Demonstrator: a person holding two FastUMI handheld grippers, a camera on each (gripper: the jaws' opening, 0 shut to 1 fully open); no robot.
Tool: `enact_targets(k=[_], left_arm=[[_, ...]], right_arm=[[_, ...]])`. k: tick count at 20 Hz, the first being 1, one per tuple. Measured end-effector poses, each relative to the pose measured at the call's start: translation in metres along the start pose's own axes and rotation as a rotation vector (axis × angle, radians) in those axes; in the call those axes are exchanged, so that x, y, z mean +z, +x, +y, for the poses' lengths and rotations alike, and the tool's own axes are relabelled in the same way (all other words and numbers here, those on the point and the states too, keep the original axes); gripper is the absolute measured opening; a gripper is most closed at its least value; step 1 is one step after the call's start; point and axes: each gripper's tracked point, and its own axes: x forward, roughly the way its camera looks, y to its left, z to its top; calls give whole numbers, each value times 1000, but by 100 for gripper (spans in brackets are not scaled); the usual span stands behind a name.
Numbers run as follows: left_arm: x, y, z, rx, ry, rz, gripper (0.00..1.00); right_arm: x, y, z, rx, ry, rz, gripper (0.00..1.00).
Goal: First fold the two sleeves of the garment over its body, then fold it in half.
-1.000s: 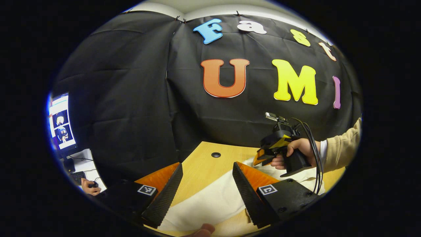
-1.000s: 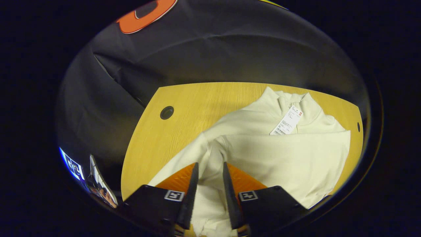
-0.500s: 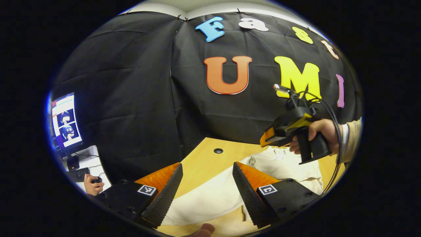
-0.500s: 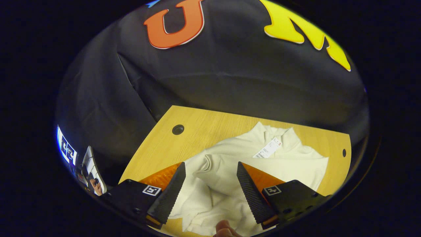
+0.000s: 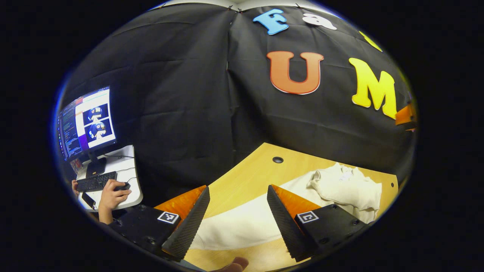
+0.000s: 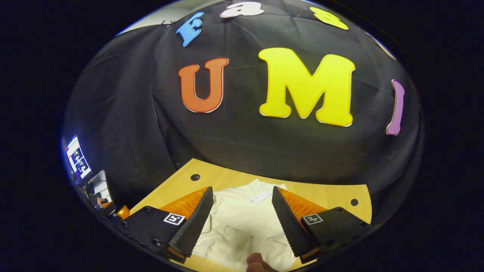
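Cream fabric garment (image 6: 242,223) bunched on pale wooden table (image 5: 242,177); left gripper (image 5: 238,211), right gripper (image 6: 242,215) both released, empty. Loose folds may slump.

Little can be read here. Each tool carries small square black-and-white coded markers (image 5: 168,217) on its finger mounts (patterns, not letters). A white tag (image 6: 259,197) lies on the cream garment (image 6: 234,219), its print too small to make out. The monitor (image 5: 86,122) at the left is too blurred to make out.
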Motion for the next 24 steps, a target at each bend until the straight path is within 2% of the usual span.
enact_targets(k=[3, 6, 7, 8, 10, 12, 14, 17, 19, 20, 24], left_arm=[[-22, 7, 25, 97, -21, 39, 97], [-55, 15, 54, 201, -76, 117, 97], [-67, 17, 62, 234, -98, 144, 97], [-77, 17, 73, 276, -108, 166, 97], [-96, 21, 87, 323, -111, 214, 97], [-120, 23, 97, 360, -118, 277, 97], [-146, 26, 102, 372, -139, 361, 97], [-171, 30, 105, 359, -144, 433, 97], [-179, 33, 110, 360, -155, 456, 100], [-184, 34, 111, 362, -170, 474, 97], [-184, 42, 114, 339, -217, 489, 97]], right_arm=[[2, -50, -30, -20, 30, -36, 94], [-4, -91, -57, -37, 29, -55, 96], [-9, -101, -57, -32, 29, -51, 94], [-15, -110, -57, -25, 35, -43, 96], [-34, -123, -52, -1, 36, -8, 96], [-46, -128, -52, -9, 42, 5, 97], [-59, -130, -42, -4, 70, 24, 96], [-68, -126, -19, 10, 26, 47, 97], [-64, -124, 2, 31, -3, 25, 97], [-60, -123, 11, 36, -21, 10, 96], [-51, -117, 44, 45, -82, -34, 95]])
